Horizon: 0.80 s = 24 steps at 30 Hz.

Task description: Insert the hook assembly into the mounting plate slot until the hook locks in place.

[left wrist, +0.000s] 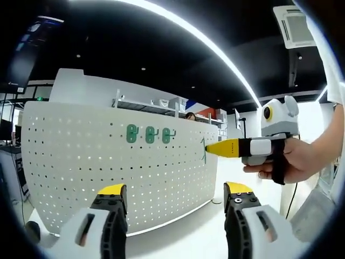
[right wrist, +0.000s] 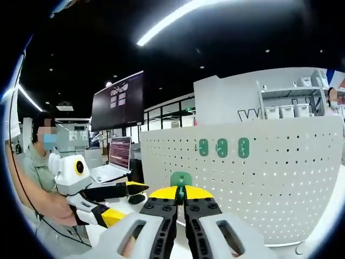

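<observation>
Between the jaws of the right gripper [right wrist: 181,195], closed down tight in the right gripper view, a green hook [right wrist: 181,179] stands pinched, its rounded head rising just above the yellow tips. From the left gripper view the same tool comes in from the right in a person's hand [left wrist: 294,159], its yellow nose levelled at the white pegboard [left wrist: 81,162] with the thin green hook at its tip, touching or just short of the perforated face near the board's right end; which of the two I cannot tell. By contrast the left gripper [left wrist: 175,197] holds nothing: its jaws stand wide apart with bare board between them, and it hangs well back from the work. Higher on the board, three green hooks [left wrist: 150,134] sit in a row, already seated in the holes, to the left of where the new one is aimed. So, as I judge it, the picking-up is done and the approach is nearly complete, but the insertion itself is not: nothing shows the held piece pushed home or locked, and the jaws remain clamped on it. What is left is to press it into its slot until it catches, then release. Beyond the board's top edge are shelving with white bins [right wrist: 285,111], a dark wall screen [right wrist: 117,100], and an open laptop [right wrist: 116,160] on a desk.
</observation>
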Each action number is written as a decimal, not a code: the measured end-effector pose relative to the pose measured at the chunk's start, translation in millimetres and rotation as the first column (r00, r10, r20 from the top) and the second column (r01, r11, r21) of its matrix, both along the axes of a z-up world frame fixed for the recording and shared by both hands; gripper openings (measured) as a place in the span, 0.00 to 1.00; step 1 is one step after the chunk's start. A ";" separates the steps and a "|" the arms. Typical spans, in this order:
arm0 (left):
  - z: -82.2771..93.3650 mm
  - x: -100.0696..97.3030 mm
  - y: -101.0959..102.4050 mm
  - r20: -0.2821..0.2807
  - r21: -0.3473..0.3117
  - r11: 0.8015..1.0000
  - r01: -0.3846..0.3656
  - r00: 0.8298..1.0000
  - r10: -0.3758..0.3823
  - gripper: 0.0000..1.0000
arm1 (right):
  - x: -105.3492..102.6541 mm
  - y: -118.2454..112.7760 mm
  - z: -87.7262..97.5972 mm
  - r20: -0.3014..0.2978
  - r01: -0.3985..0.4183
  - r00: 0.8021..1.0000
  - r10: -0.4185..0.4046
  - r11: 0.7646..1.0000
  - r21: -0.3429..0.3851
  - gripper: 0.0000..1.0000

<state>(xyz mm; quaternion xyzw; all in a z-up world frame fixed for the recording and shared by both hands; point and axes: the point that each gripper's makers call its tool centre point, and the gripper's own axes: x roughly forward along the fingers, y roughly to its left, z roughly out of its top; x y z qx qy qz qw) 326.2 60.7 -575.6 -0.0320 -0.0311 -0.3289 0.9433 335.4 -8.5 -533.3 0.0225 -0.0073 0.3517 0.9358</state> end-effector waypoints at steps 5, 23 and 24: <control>-0.4 0.3 -0.6 -0.001 0.002 1.000 0.002 1.000 -0.002 0.75 | 0.5 1.9 1.7 0.002 -0.004 1.000 0.004 1.000 0.002 0.01; -1.2 3.3 0.6 -0.009 -0.003 1.000 -0.006 1.000 0.006 0.74 | 35.7 -45.9 13.6 0.151 0.265 0.960 -0.238 0.944 -0.197 0.01; -1.1 3.3 0.9 -0.010 -0.004 1.000 -0.007 1.000 0.007 0.74 | 36.3 -45.9 13.5 0.151 0.267 0.959 -0.240 0.943 -0.198 0.01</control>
